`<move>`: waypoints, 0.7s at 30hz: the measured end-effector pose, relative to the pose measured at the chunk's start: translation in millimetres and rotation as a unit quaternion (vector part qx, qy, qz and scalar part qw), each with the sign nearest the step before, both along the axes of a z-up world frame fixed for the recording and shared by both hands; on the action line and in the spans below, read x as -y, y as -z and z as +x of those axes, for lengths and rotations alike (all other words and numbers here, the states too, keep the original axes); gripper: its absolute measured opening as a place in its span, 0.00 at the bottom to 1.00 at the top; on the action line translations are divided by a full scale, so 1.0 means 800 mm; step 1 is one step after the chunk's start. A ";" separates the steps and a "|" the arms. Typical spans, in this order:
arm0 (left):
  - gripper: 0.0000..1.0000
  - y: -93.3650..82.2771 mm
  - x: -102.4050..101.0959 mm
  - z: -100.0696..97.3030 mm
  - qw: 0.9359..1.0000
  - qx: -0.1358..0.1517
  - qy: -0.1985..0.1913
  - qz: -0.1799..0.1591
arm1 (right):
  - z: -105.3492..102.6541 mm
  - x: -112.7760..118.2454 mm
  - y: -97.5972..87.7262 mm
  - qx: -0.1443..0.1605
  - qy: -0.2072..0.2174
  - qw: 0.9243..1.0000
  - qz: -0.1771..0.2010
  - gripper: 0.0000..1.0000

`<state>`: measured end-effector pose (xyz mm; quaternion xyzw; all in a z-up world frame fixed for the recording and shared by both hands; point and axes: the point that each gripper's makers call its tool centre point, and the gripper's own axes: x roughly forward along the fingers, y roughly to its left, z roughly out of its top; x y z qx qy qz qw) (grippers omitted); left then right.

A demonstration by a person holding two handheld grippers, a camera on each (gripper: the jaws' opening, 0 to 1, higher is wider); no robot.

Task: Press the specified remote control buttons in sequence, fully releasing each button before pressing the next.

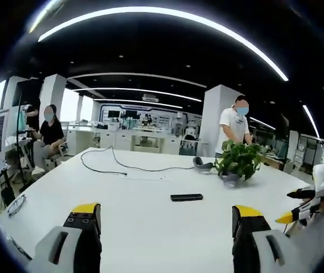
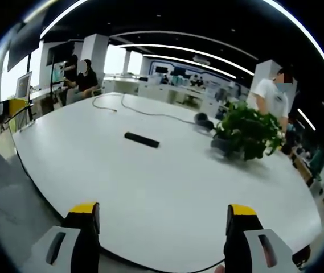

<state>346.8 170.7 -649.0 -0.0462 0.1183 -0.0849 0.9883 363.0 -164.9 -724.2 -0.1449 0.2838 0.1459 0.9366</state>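
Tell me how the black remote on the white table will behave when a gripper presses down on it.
The remote lies flat and low, so it probably won't tip or roll. It looks slim and light, and the table looks smooth and glossy, so an off-centre press may slide or spin it. It seems rigid.

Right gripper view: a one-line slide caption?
Open right gripper faces a black remote lying untouched on the white table, potted plant beyond.

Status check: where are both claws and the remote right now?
Left claw open, empty. Right claw open, empty. Remote control flat on white table, untouched. Nothing between claws and remote; potted plant off to one side.
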 end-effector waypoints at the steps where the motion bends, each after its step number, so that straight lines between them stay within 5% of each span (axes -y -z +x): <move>1: 1.00 0.001 0.001 -0.004 1.000 0.000 -0.003 0.001 | 0.000 0.000 0.000 -0.001 0.000 1.000 -0.001 0.90; 5: 1.00 0.009 -0.004 -0.007 0.999 0.010 -0.024 -0.034 | 0.000 0.000 0.001 -0.002 0.000 1.000 -0.003 0.89; 8: 1.00 0.009 -0.018 -0.005 0.999 0.021 -0.048 0.013 | -0.001 0.001 0.002 -0.003 0.000 1.000 -0.004 0.89; 12: 1.00 0.016 -0.017 -0.001 0.999 0.004 -0.049 -0.019 | -0.001 0.000 0.001 -0.003 -0.003 1.000 -0.004 0.88; 17: 1.00 0.022 -0.023 0.001 0.997 0.005 -0.066 0.025 | -0.001 -0.001 -0.001 0.001 -0.008 1.000 -0.004 0.87; 21: 1.00 0.041 -0.017 0.000 0.994 -0.024 -0.047 0.096 | 0.000 -0.005 -0.013 0.024 -0.012 1.000 0.012 0.87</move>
